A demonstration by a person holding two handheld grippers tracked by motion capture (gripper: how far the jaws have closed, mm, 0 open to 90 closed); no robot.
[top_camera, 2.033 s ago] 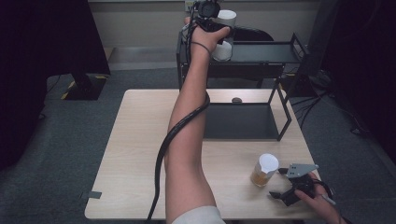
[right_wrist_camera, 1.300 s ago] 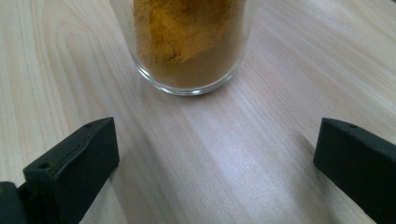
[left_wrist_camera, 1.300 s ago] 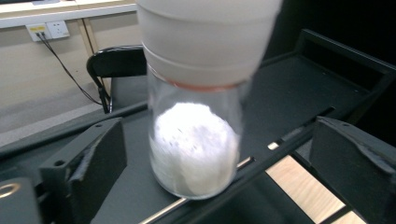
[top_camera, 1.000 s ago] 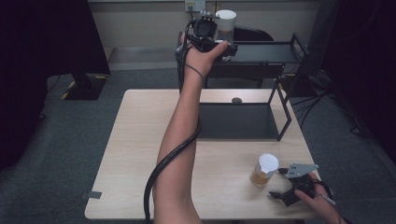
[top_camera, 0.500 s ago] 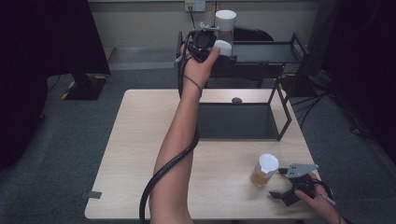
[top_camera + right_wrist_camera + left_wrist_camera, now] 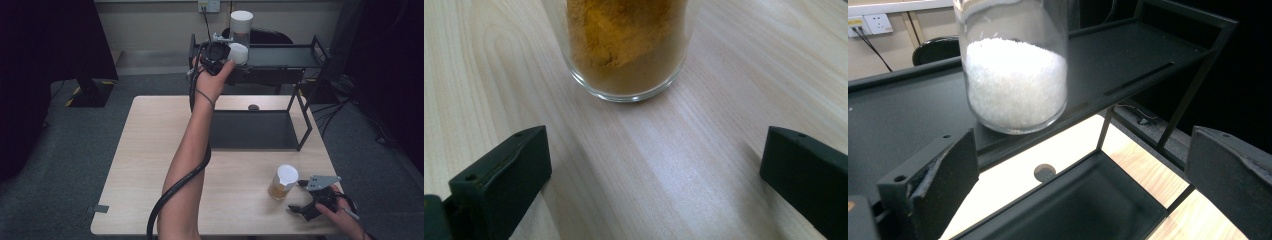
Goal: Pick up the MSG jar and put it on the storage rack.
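We see a light wooden table (image 6: 150,165) with a black metal shelf rack (image 6: 300,115) standing on its far side. The rack has a top shelf (image 6: 285,55) and a low tray (image 6: 255,130) that sits on the table.

On the top shelf stands a glass jar of white grains (image 6: 241,37) with a white lid. It stands upright, close to the front edge of the shelf. The left gripper (image 6: 216,52) is held up high by a long, stretched arm, just beside this jar. In the left gripper view the jar (image 6: 1015,75) stands a little way in front of the fingers (image 6: 938,185) — they are spread wide apart and hold nothing. Below the shelf we can see the tray and a small round hole in the table (image 6: 1044,172).

Near the front right of the table stands a second glass jar, with orange-brown powder (image 6: 284,182) and a white lid. The right gripper (image 6: 312,202) rests low by the table's front right corner, just beside that jar. In the right gripper view the powder jar (image 6: 626,45) stands upright on the wood ahead of the fingers (image 6: 509,170) — these too are spread wide, with nothing between them.

The floor around the table is grey carpet (image 6: 60,150).
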